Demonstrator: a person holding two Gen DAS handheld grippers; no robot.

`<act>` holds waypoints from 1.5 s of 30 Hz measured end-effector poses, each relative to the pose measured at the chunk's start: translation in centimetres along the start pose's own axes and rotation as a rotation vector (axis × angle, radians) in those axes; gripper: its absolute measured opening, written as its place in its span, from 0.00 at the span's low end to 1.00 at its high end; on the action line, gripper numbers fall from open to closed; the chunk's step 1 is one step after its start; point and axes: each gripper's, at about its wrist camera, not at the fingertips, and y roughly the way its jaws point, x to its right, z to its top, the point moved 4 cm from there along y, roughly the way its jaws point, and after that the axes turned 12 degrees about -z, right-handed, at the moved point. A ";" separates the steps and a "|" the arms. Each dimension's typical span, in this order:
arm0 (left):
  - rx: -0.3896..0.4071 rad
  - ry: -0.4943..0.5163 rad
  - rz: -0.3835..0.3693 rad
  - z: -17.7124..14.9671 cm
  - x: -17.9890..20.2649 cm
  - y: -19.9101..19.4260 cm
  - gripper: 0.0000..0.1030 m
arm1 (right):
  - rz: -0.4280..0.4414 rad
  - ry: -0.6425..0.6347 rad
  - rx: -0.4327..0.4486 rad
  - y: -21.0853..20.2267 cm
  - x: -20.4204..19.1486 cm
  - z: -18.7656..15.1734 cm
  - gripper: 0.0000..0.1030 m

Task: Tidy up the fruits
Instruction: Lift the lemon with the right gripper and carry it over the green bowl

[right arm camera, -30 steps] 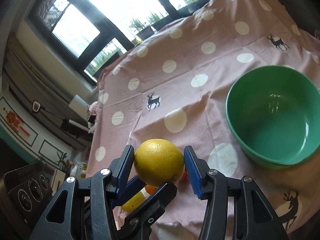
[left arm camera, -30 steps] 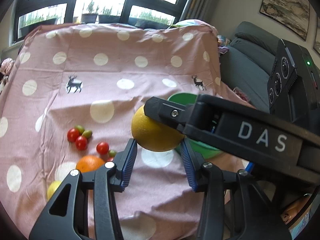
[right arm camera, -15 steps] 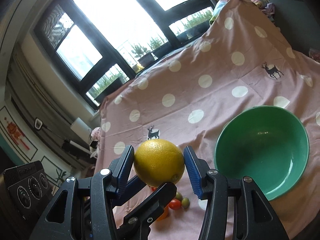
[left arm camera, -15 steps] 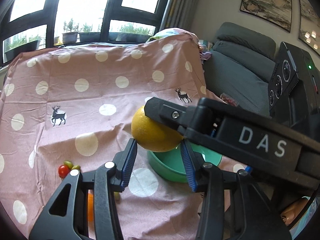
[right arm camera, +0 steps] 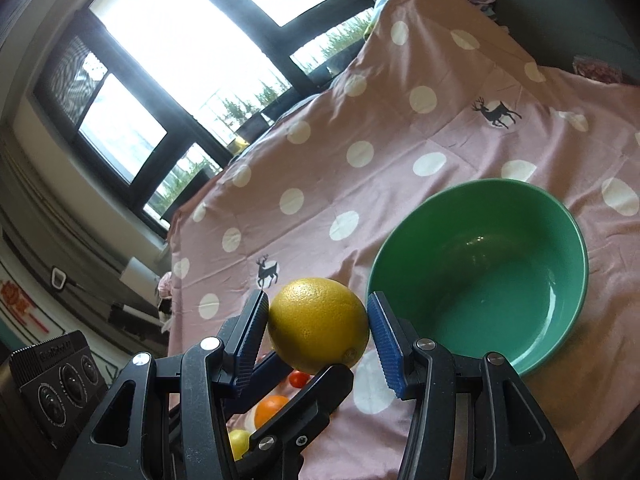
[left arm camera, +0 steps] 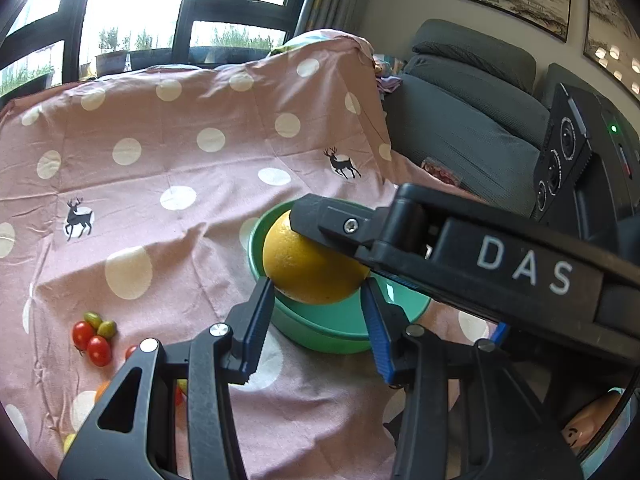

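Note:
A large yellow citrus fruit sits between the blue pads of my right gripper, which is shut on it and holds it in the air left of a green bowl. In the left wrist view the same fruit hangs in front of the bowl, with the right gripper's finger across it. My left gripper is open just under the fruit; whether its pads touch it I cannot tell. The bowl is empty.
Cherry tomatoes and small green fruits lie on the pink dotted cloth at the left. An orange and a small yellow fruit lie below the grippers. A grey sofa stands at the right.
Both grippers have moved right with the yellow fruit, toward the green bowl. The bowl now sits directly behind the fruit in the left wrist view; the tomatoes have slid off to the left.

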 end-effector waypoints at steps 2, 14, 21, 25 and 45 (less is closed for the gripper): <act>-0.011 0.006 -0.006 -0.2 0.2 0.6 0.43 | -0.008 0.018 -0.005 0.1 0.8 -0.1 0.52; -0.054 0.000 -0.060 -0.7 0.5 3.3 0.43 | -0.066 0.070 -0.022 0.6 3.3 0.0 0.52; -0.077 -0.009 -0.097 -0.9 0.4 4.8 0.43 | -0.104 0.092 -0.030 1.0 4.5 0.0 0.52; -0.092 -0.013 -0.109 -1.1 0.4 5.4 0.43 | -0.121 0.108 -0.039 1.3 5.3 0.0 0.52; -0.150 -0.034 -0.149 -1.9 0.4 7.6 0.43 | -0.183 0.158 -0.084 2.1 7.3 -0.4 0.52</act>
